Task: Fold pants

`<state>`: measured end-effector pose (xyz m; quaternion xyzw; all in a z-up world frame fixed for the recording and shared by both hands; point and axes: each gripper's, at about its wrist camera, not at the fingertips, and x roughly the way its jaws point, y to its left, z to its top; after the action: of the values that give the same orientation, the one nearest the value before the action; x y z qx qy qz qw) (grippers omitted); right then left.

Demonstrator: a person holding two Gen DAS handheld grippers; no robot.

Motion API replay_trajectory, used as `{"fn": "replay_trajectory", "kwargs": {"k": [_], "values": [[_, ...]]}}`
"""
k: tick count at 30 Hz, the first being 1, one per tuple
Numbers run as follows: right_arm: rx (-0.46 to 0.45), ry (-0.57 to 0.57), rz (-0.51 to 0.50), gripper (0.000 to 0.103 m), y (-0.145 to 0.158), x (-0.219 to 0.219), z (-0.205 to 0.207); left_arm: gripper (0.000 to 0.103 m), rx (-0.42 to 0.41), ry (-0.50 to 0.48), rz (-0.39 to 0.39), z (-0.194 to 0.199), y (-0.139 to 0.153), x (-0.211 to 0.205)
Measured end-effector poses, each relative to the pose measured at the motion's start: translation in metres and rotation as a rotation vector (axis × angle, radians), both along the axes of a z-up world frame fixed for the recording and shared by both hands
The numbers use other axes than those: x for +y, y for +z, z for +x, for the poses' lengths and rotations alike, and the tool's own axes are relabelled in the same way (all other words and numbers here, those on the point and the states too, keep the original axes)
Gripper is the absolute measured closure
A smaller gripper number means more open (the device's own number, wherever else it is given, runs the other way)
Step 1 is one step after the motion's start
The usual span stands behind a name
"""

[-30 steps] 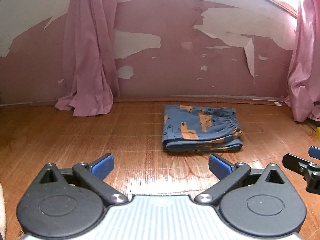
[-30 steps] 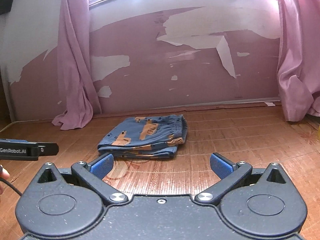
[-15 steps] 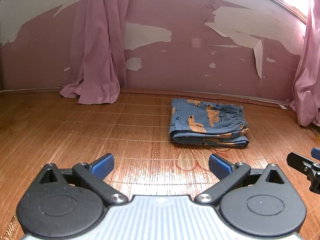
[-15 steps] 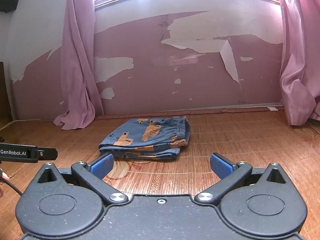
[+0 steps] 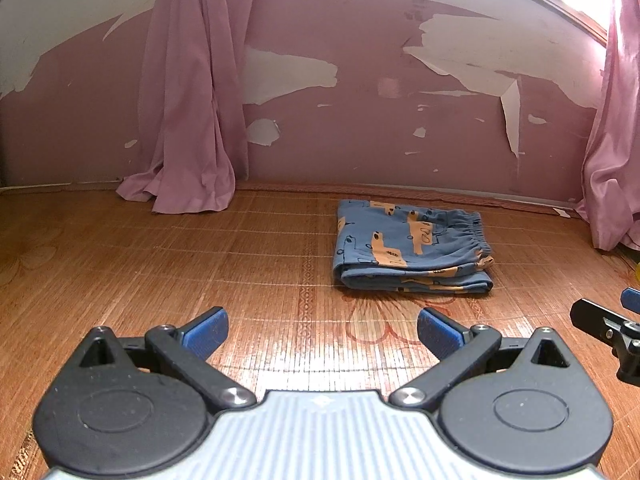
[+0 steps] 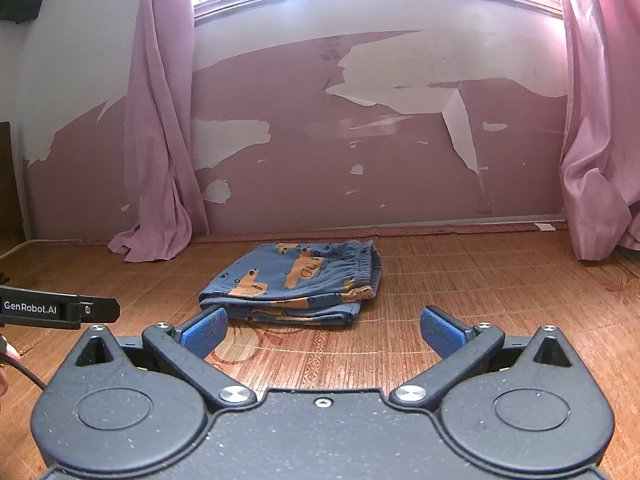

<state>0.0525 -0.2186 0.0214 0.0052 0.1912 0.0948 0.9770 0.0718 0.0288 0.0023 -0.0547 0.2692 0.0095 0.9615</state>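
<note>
Blue pants with an orange print [image 5: 408, 254] lie folded into a compact stack on the bamboo mat, elastic waistband to the right. In the right wrist view the same pants [image 6: 296, 282] sit just beyond the fingers, slightly left of centre. My left gripper [image 5: 322, 332] is open, held low over the mat, well short of the pants, with nothing between its blue pads. Over the mat near the stack's front edge, my right gripper [image 6: 324, 328] is also open and holds nothing. Part of the right gripper shows at the left wrist view's right edge [image 5: 608, 328].
The woven bamboo mat [image 5: 200, 272] runs back to a pink wall with peeling paint [image 6: 360, 128]. Pink curtains hang at the left [image 5: 192, 120] and right [image 6: 600, 140], pooling on the mat. The left gripper's body [image 6: 60, 308] juts in from the left, with a cable below it.
Both cameras have tilted up and drawn back a little, so the pants sit lower and farther off in the left view. The pants lie unmoved, and both grippers stay open.
</note>
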Motion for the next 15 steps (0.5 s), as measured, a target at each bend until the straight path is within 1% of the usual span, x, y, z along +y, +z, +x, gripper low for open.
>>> {"fn": "replay_trajectory", "kwargs": {"k": [15], "values": [[0.004, -0.001, -0.002, 0.001, 0.0004, 0.0008, 0.001, 0.0, 0.012, -0.001, -0.002, 0.0003, -0.0008, 0.0014]]}}
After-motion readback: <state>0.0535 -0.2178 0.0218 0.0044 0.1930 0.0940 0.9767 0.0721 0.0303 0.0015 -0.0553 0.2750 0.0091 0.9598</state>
